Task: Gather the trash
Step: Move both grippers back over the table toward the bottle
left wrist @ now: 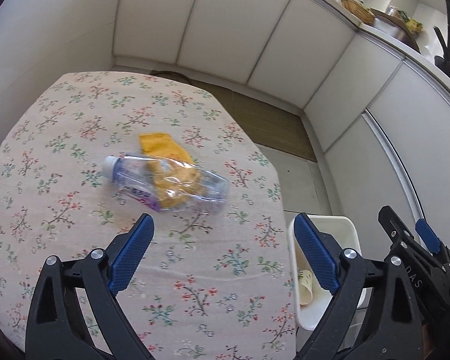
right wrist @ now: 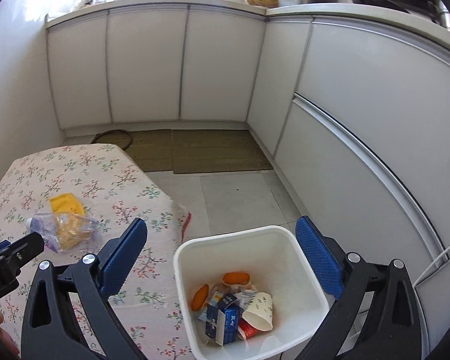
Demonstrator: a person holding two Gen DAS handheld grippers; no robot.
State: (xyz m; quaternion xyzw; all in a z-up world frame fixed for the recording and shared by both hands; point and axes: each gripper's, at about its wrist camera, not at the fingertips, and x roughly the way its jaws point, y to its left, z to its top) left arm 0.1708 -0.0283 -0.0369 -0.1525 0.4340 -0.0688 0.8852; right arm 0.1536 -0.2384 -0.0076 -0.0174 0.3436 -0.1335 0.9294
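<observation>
Nearest the lens in the left wrist view, the left gripper is spread wide with nothing between its blue pads, poised above the floral tablecloth. At the lower right of that frame sits the white bin, just off the table's edge, and beyond it the right gripper pokes in, its fingers likewise apart. In the right wrist view that right gripper is released and empty, hanging over the bin with cartons, a paper cup and orange scraps already at the bottom. Further out, mid-frame in the left view, lies the crushed clear bottle, white cap to the left, partly over a yellow wrapper. My call: bottle first. Bring the left jaws across its narrow width near the middle, since thin plastic will buckle and slide, then come back for the flat wrapper, pinching a raised edge.
</observation>
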